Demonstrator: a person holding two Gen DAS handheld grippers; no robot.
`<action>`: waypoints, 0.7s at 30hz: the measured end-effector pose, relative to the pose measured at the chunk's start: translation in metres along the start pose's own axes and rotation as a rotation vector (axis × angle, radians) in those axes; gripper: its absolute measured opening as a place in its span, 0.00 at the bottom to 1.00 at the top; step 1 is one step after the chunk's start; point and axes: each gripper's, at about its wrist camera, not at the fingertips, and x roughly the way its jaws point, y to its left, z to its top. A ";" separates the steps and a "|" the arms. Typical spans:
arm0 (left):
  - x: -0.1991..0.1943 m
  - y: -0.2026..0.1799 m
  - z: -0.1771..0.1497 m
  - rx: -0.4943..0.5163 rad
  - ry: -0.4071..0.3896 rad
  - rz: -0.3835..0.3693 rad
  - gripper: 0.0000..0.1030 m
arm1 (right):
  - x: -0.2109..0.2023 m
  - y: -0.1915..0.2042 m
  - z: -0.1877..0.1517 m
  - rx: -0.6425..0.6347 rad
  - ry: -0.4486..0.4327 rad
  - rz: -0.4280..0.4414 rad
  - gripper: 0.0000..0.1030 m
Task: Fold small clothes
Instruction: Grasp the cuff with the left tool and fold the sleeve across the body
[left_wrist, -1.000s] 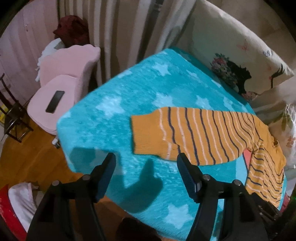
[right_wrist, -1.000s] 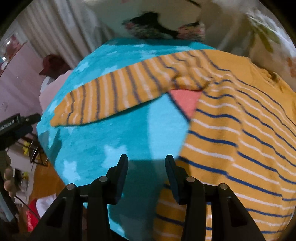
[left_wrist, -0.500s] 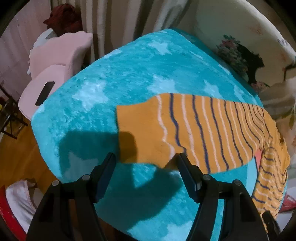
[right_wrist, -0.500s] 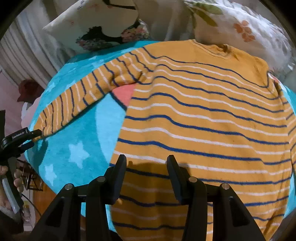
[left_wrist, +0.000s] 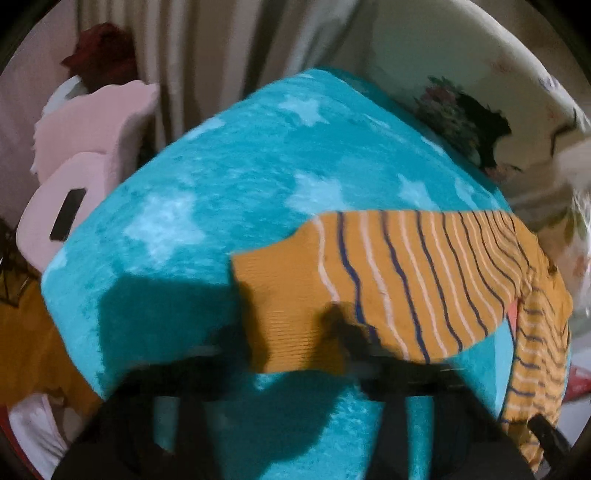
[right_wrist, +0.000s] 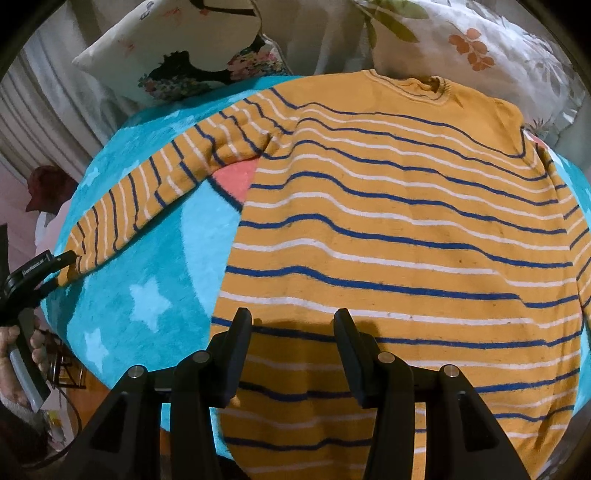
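Lying flat and back-up on a blue star blanket (right_wrist: 155, 258), the striped sweater (right_wrist: 399, 236) has its body spread wide, collar toward the pillows (right_wrist: 177, 48), and one sleeve (left_wrist: 399, 280) stretched straight out to the side. The left gripper (left_wrist: 295, 354) has just been closing, and its fingers now pinch the plain orange cuff (left_wrist: 280, 295) at the sleeve's end; the left view is blurred, but the right view shows that gripper's tip at the cuff as well. The right gripper (right_wrist: 291, 354) hovers over the hem area of the body with its fingers apart and nothing between them.

The likely next step is carrying the sleeve across the body. The bite on the cuff looks shallow, near its lower corner, so the knit could slip free partway or the sleeve could twist and land skewed. Pulling while nothing pins the body may drag the whole sweater across the fuzzy blanket and bunch the shoulder, where a pink patch (right_wrist: 236, 177) shows under the armpit. The cuff also lies near the blanket's edge, so a dropped sleeve could hang off it.
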 end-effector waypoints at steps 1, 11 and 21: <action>0.001 0.000 0.002 -0.003 0.011 -0.017 0.09 | 0.000 0.001 0.000 -0.001 0.001 -0.001 0.49; -0.041 -0.033 0.033 -0.026 -0.056 -0.087 0.08 | -0.008 -0.014 0.001 0.023 -0.047 0.003 0.49; -0.091 -0.207 0.032 0.175 -0.146 -0.266 0.08 | -0.031 -0.074 0.016 0.086 -0.110 0.039 0.49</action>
